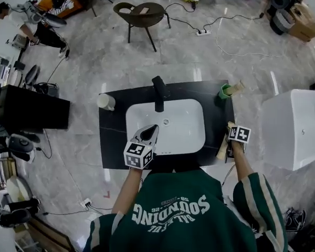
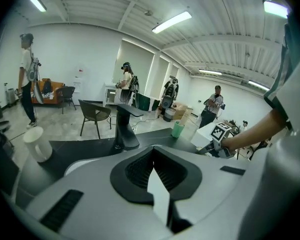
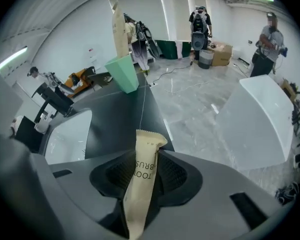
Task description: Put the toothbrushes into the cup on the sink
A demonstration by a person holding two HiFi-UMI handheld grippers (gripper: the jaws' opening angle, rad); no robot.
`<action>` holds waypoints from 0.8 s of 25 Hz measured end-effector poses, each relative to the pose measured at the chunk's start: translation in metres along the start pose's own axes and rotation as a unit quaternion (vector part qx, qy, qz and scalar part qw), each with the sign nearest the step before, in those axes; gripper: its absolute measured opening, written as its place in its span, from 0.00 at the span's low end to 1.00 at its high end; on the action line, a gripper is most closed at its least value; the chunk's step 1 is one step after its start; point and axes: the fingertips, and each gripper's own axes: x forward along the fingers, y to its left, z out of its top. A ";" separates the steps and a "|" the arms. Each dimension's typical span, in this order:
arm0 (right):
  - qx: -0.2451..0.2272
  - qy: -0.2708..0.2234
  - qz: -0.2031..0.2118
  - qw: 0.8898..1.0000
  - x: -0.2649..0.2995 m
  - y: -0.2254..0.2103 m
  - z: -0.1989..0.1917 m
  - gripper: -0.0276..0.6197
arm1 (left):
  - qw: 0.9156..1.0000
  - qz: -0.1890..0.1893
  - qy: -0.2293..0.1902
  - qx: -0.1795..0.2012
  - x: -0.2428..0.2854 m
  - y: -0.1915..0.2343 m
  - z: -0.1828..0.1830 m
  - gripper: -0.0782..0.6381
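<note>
Seen from above, a black worktop holds a white sink set into its middle. At the far left of the worktop stands a white cup, upright and alone, well apart from everything else.

Just right of it, over the front left corner of the sink, hovers the left gripper. Its jaws are drawn together to a narrow point, with nothing between them, and it aims toward the black faucet that rises at the back of the sink.

Further right, in the back right corner of the worktop, stands a green cup. One wrapped toothbrush already sits in it, leaning out toward the right.

Nearer the person, at the right edge of the worktop, is the right gripper, tipped steeply downward. A second toothbrush in a pale paper packet stands between its jaws, and the pads appear to press on the packet from both sides, though the wide-angle picture leaves the contact a little unclear. The packet's free end points toward the green cup, which is still well apart from it.

To the right of the worktop, across a strip of grey marble floor, stands a large white tub.
</note>
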 end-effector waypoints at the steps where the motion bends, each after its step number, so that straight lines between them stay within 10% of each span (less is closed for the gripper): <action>1: -0.011 0.009 0.006 1.000 0.002 0.000 -0.001 0.27 | 1.000 0.003 0.001 -0.004 0.000 0.000 -0.003 0.12; 20: -0.027 -0.052 0.145 0.988 -0.012 0.067 0.015 0.19 | 1.000 0.011 -0.021 -0.005 -0.009 0.030 0.002 0.12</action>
